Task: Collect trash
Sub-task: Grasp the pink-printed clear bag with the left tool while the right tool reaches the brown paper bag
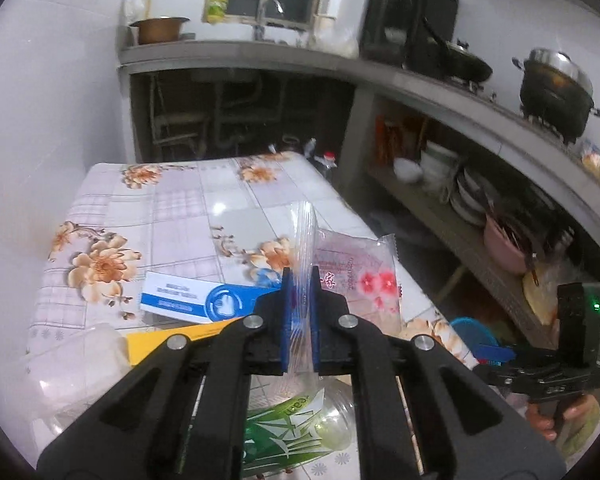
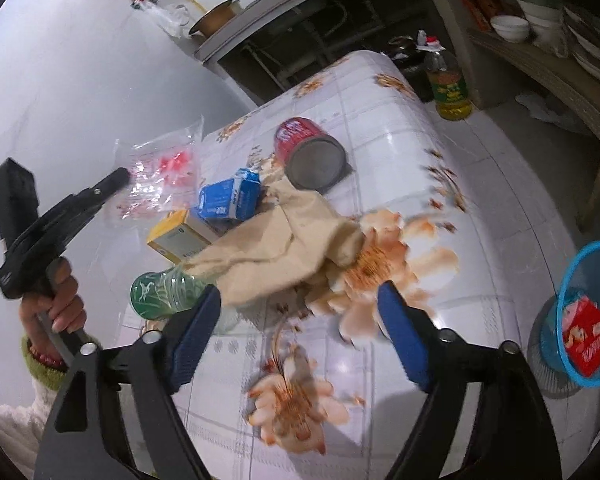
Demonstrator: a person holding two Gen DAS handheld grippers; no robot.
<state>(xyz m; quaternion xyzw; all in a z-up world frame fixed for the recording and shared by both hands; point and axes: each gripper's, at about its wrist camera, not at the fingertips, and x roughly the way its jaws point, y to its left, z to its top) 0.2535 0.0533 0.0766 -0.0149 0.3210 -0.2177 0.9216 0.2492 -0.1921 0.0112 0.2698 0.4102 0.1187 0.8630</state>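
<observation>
Left wrist view: the left gripper (image 1: 300, 280) is pinched tight on a clear plastic wrapper (image 1: 352, 276) with pink flowers, lifted off the floral table (image 1: 180, 208). The blue bin (image 2: 580, 320) sits low, off to its right, past the table's edge. The right gripper (image 2: 300, 304) hangs wide, nothing between its 2 pads, nearest the beige cloth (image 2: 284, 240) just ahead.
</observation>
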